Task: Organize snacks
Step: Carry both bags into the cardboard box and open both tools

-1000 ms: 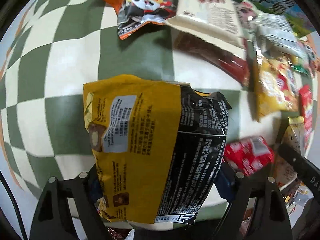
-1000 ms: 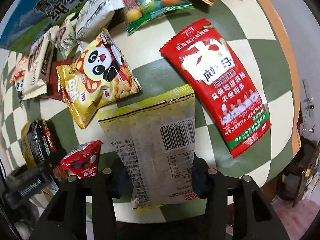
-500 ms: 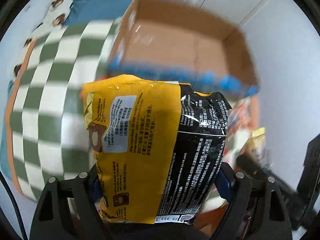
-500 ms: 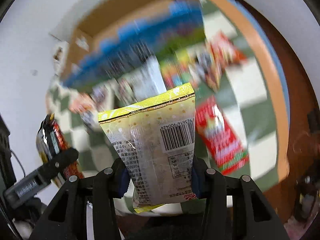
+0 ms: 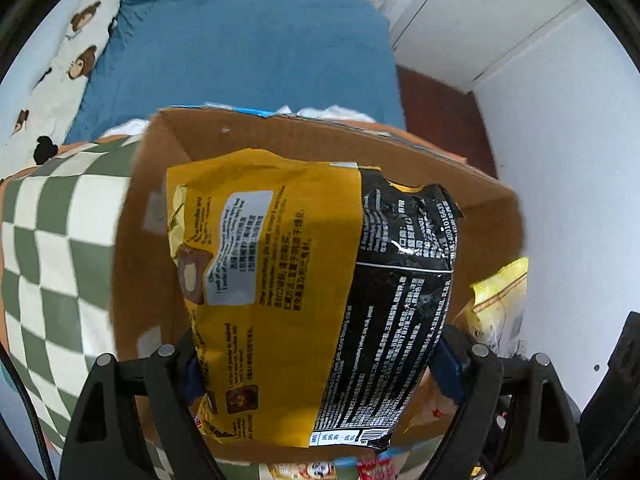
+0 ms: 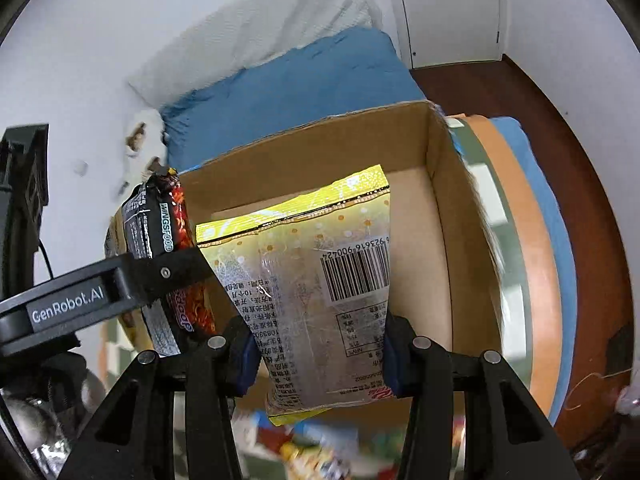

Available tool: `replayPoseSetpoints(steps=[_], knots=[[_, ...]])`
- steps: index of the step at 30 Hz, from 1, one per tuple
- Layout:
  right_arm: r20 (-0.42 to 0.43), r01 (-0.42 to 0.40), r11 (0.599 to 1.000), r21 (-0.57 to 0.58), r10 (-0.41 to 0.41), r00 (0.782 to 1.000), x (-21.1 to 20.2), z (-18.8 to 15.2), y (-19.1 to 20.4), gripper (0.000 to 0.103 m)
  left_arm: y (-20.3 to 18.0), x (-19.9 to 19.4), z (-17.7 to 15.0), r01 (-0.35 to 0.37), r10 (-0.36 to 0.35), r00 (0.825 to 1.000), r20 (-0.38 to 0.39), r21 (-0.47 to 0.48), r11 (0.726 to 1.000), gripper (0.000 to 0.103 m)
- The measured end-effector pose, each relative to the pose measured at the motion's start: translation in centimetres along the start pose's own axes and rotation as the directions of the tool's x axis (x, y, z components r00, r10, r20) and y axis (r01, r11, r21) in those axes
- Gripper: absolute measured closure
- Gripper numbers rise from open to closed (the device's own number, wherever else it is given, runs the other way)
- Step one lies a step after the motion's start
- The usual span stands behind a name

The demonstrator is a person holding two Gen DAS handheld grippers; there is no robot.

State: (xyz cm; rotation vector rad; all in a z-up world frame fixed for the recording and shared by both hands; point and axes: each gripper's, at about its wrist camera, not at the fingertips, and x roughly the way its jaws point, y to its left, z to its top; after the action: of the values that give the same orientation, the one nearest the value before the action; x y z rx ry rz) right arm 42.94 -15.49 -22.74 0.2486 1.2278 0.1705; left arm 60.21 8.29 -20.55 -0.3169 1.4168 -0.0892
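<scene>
The yellow-and-black snack bag (image 5: 316,292) stands upright between the fingers of the left hand-held gripper (image 5: 320,360), its lower sides pinched by the blue pads while most of the bag rises above them. The jaws stand wide, pressed against the bag's full width. Behind and beneath it is the open cardboard box (image 5: 280,136), and the bag hangs over the box's inside. The box sits on a worktop covered with a green-and-white checked cloth (image 5: 48,240). At the right edge of the same view, the top of a pale yellow packet shows.

That pale yellow snack packet (image 6: 316,280), with a barcode on its clear back, is clamped low down between the blue pads of the right hand-held gripper (image 6: 318,354), whose jaws are drawn in narrow against it. It too hangs over the cardboard box (image 6: 436,216), above the bare floor of the box. To its left, the other hand-held gripper (image 6: 120,284) crosses the view with its dark bag (image 6: 160,232) edge-on, near the box's left wall.

A bed with a blue sheet (image 5: 240,48) lies beyond the box.
</scene>
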Motion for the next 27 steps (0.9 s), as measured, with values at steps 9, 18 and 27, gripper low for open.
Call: replayPoseSetpoints(steps=[9, 18, 27], knots=[[-0.094, 0.071, 0.997, -0.029, -0.073, 0.993, 9.1, 4.2, -1.4, 0.053, 0.6, 6.3, 3.2, -0.001, -0.002, 0.994, -0.111, -0.027, 1.000, 0.016], [-0.159, 0.060, 0.997, -0.042, -0.066, 0.985, 13.0, 5.8, -3.1, 0.009, -0.4, 7.0, 4.1, -0.083, 0.087, 0.994, -0.068, 0.055, 0.995, 0.005], [-0.150, 0.085, 0.994, -0.064, -0.094, 0.984, 11.5, 4.2, -3.4, 0.009, -0.3, 3.5, 1.2, -0.089, 0.085, 0.995, 0.047, 0.082, 0.993, 0.005]])
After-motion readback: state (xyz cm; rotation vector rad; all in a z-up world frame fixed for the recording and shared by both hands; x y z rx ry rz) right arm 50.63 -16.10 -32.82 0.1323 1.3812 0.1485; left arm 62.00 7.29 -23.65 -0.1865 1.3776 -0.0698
